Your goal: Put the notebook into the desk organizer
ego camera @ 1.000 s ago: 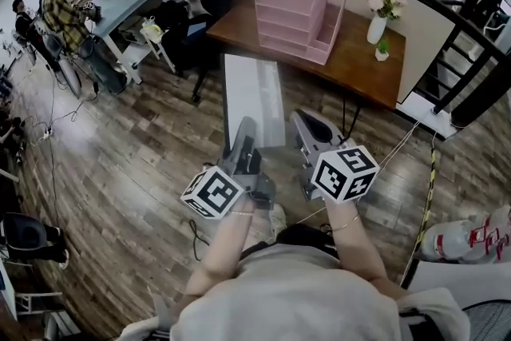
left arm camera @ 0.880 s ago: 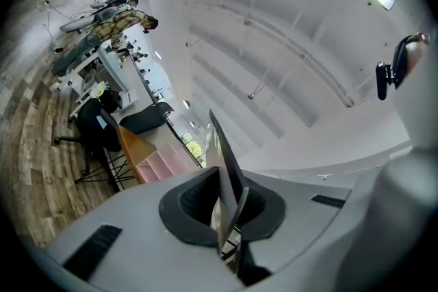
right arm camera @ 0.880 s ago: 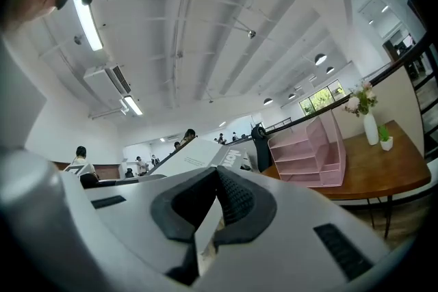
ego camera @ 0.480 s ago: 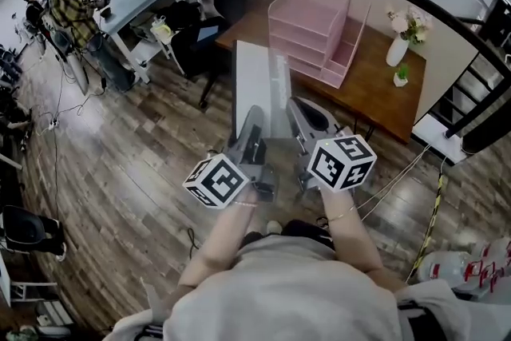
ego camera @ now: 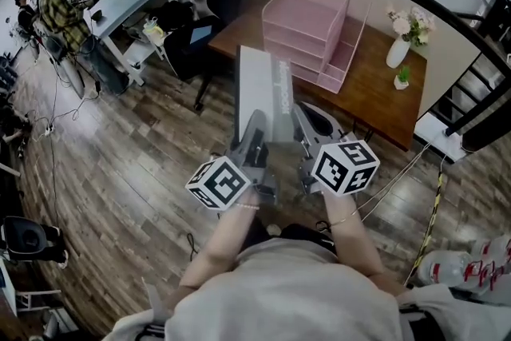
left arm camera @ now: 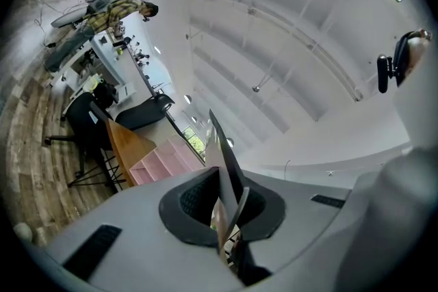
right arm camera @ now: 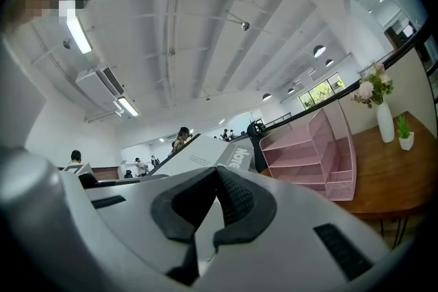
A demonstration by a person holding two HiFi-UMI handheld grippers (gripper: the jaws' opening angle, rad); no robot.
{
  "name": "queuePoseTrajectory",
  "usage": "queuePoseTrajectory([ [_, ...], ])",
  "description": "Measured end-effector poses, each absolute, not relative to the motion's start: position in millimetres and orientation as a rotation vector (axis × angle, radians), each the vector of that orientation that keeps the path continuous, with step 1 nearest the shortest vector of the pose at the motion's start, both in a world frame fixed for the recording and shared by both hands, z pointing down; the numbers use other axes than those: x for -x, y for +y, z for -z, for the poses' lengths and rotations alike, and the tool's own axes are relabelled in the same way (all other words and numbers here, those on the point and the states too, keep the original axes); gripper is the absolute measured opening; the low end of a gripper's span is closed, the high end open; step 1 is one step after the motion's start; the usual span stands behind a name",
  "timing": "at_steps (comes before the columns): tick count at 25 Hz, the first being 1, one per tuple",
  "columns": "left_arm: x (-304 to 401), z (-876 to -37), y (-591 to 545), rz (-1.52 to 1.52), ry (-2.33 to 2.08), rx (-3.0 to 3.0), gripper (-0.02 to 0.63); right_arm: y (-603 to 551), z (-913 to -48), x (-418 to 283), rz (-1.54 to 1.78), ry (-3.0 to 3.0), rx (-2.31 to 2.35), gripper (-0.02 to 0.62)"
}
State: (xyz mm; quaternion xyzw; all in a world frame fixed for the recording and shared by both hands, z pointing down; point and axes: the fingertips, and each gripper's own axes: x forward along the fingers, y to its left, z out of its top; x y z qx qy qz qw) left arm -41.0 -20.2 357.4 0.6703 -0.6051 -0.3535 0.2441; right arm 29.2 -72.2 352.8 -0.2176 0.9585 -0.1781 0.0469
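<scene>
The grey notebook point(ego camera: 267, 96) hangs in the air above the wooden floor, its far end pointing at the pink desk organizer point(ego camera: 313, 28). My left gripper point(ego camera: 254, 132) is shut on the notebook's near edge. In the left gripper view the notebook point(left arm camera: 226, 150) stands edge-on between the pads of that gripper point(left arm camera: 222, 178). My right gripper point(ego camera: 313, 126) is just right of the notebook with its jaws shut and nothing in them. The right gripper view shows the notebook point(right arm camera: 195, 157) beyond that gripper's tips point(right arm camera: 216, 174), with the organizer point(right arm camera: 311, 154) to the right.
The organizer stands on a brown wooden desk point(ego camera: 371, 80) against a curved partition, beside a white vase of flowers point(ego camera: 398, 48) and a small potted plant point(ego camera: 402, 76). A black chair point(ego camera: 192, 40) stands left of the desk. People sit at a white table point(ego camera: 120, 0) at far left.
Both grippers and the notebook have come closer to the desk and organizer. The notebook has tipped up a little, its far end now overlapping the desk's near edge.
</scene>
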Motion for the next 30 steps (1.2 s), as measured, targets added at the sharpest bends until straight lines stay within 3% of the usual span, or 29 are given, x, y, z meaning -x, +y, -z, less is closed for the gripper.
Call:
queuePoseTrajectory([
  [30, 131.5, -357.2, -242.6, 0.844, -1.167, -2.017, 0.015, -225.8, -353.1, 27.3, 0.416, 2.703, 1.300, 0.009],
])
